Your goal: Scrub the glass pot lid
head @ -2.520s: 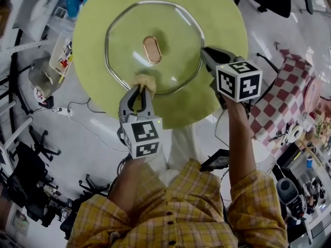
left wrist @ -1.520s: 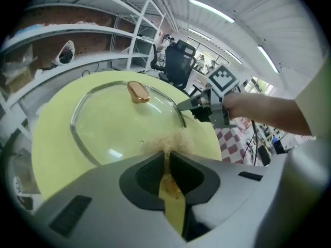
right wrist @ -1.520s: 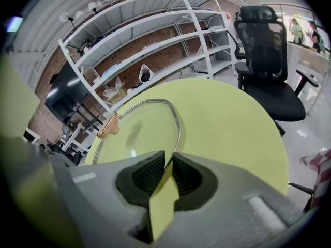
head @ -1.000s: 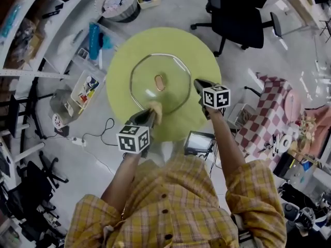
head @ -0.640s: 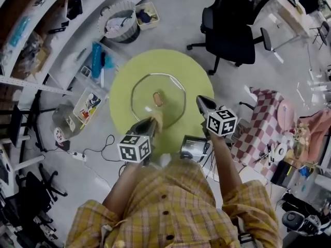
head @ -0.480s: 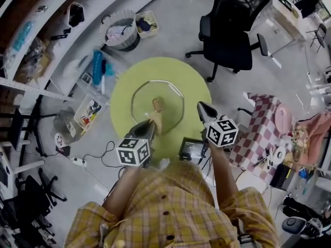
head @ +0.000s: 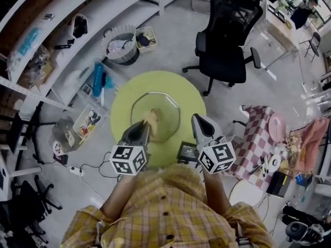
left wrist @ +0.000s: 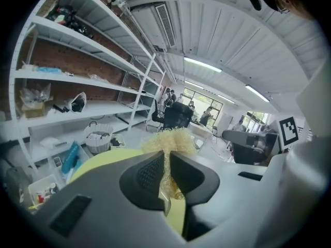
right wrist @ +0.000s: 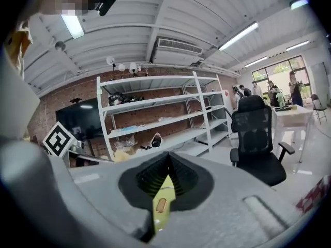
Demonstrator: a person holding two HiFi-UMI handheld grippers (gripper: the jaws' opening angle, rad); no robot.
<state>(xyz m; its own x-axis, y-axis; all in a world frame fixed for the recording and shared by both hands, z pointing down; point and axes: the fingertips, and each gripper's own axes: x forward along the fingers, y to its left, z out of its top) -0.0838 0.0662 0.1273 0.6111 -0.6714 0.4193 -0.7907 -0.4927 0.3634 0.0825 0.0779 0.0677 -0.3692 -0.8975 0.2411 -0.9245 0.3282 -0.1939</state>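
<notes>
Far to the left of the left tongs [left wrist: 166, 162] run white shelves [head: 67, 22], with a round basket [head: 120, 44] on the floor beside them. The left tongs are clamped on a pale yellow wiry scourer [left wrist: 168, 140], whose tuft sticks out past the tips. Ahead of and below both tongs lies the round green surface [head: 194, 98], and on it the glass pot lid [head: 166, 112] sits about in the middle. In the head view the scourer overlaps the lid's centre; whether it touches the glass cannot be told. The right tongs [right wrist: 166, 163] are to the right of the lid, over the green surface near its edge. They are closed at the tips with nothing between them, and through the narrow gap below the tips shows the lid's oval copper knob [right wrist: 161, 205]. Beyond the right tongs stands a black office chair [head: 227, 30], and to their right is a red-and-white checked cloth [head: 258, 133].
</notes>
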